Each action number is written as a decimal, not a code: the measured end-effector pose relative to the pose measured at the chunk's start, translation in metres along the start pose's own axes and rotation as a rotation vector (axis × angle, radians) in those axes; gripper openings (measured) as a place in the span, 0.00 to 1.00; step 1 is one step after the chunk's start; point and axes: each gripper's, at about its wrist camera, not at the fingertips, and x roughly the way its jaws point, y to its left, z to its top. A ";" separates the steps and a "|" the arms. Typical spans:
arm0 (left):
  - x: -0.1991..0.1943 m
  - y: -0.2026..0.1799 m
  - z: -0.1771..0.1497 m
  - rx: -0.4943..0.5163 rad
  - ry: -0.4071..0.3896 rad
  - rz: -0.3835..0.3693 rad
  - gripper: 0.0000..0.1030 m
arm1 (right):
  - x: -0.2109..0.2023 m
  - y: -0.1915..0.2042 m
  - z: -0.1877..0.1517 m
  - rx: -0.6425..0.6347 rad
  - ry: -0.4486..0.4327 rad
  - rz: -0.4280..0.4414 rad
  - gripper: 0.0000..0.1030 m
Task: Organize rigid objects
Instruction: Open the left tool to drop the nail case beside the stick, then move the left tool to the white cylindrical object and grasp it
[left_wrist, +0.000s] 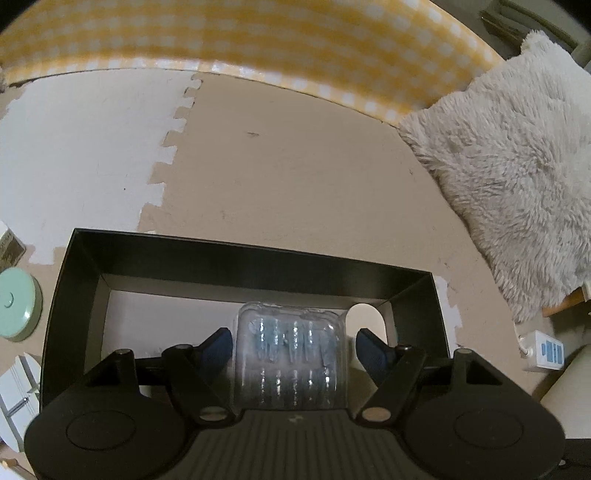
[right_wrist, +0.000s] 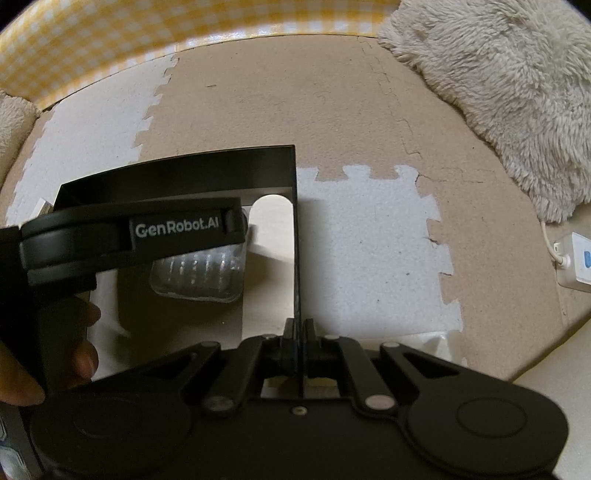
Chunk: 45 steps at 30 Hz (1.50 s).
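A black open box (left_wrist: 255, 258) sits on the floor mat. A clear plastic blister case (left_wrist: 290, 354) with bluish ribbed contents lies inside it. My left gripper (left_wrist: 293, 345) is open over the box, its blue-padded fingers (left_wrist: 218, 347) on either side of the case with a gap on each side. The case also shows in the right wrist view (right_wrist: 201, 275), below the left gripper's body (right_wrist: 129, 236). My right gripper (right_wrist: 298, 332) is shut on the box's right wall (right_wrist: 296, 240).
A fluffy grey rug (left_wrist: 517, 166) lies to the right, a white power strip (left_wrist: 546, 350) near it. A mint-green round tin (left_wrist: 16, 308) and white items (left_wrist: 18, 391) lie left of the box. A yellow checked cloth (left_wrist: 258, 40) bounds the far side.
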 end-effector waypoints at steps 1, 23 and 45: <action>0.000 0.001 0.001 -0.002 0.002 -0.003 0.72 | 0.000 0.000 0.000 0.001 0.000 0.000 0.03; -0.067 0.009 -0.001 0.173 -0.033 -0.046 0.92 | 0.003 -0.005 0.000 0.019 0.004 0.019 0.04; -0.168 0.083 -0.008 0.298 -0.134 0.004 1.00 | 0.003 0.000 0.000 -0.005 0.007 0.005 0.06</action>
